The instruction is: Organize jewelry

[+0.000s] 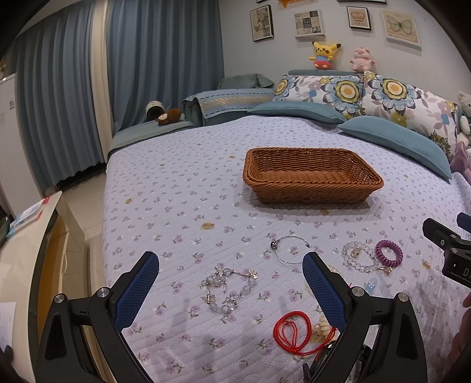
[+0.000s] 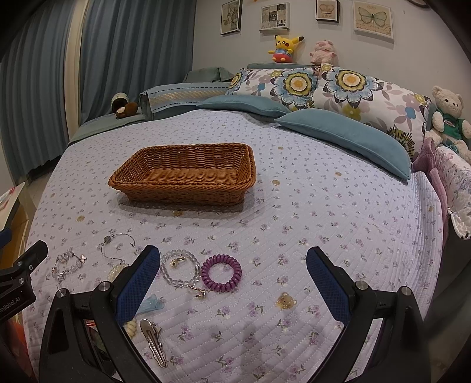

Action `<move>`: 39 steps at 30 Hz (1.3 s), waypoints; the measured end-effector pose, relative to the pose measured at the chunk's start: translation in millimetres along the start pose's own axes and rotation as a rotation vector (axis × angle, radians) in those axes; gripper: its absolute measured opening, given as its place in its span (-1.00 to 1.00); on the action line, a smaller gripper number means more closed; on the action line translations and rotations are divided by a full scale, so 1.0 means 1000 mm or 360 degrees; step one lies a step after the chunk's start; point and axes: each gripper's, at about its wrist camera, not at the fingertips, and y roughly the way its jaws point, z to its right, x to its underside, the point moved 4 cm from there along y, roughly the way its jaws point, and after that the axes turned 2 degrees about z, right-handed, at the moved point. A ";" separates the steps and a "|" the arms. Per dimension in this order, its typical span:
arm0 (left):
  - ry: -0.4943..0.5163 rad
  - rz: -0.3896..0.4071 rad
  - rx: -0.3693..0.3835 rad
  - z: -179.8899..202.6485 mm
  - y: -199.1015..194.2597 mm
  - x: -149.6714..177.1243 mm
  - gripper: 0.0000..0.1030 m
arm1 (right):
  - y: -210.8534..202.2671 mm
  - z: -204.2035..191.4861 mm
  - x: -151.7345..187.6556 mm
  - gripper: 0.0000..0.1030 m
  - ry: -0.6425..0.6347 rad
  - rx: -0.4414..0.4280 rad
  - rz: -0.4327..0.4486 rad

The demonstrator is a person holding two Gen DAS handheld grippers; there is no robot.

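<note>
**Status: sorting not yet begun**

Basket (image 1: 312, 172) holds nothing that we can see; we judge every piece remains to be moved. Our left gripper (image 1: 231, 287) is spread wide and empty above the crystal bracelet (image 1: 229, 287). Our right gripper (image 2: 234, 282) is equally wide and empty over the purple coil tie (image 2: 221, 272) and clear bead bracelet (image 2: 179, 268). The wire bangle (image 1: 290, 249), red cord (image 1: 291, 331) and hair clip (image 2: 153, 343) lie nearby on the floral quilt (image 2: 294, 224). Pillows (image 2: 338, 129), blue curtains (image 1: 159, 59) and framed prints (image 2: 373, 18) lie beyond.

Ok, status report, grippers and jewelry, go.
Left gripper open, right gripper open, both empty. Basket empty; jewelry, including purple coil, on bedspread. Path clear.
</note>
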 end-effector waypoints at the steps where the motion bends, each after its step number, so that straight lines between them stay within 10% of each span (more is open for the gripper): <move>1: 0.0000 0.0000 0.0000 0.000 0.000 0.000 0.91 | 0.000 0.000 0.000 0.94 0.0000 0.0000 0.0000; 28: -0.0023 -0.0021 -0.0027 -0.024 0.002 -0.002 0.91 | 0.006 0.008 -0.004 0.94 -0.0046 0.0044 -0.0017; 39: -0.0068 -0.0444 0.0112 -0.067 0.049 0.023 0.70 | 0.050 0.056 -0.002 0.63 0.0128 -0.0027 -0.0215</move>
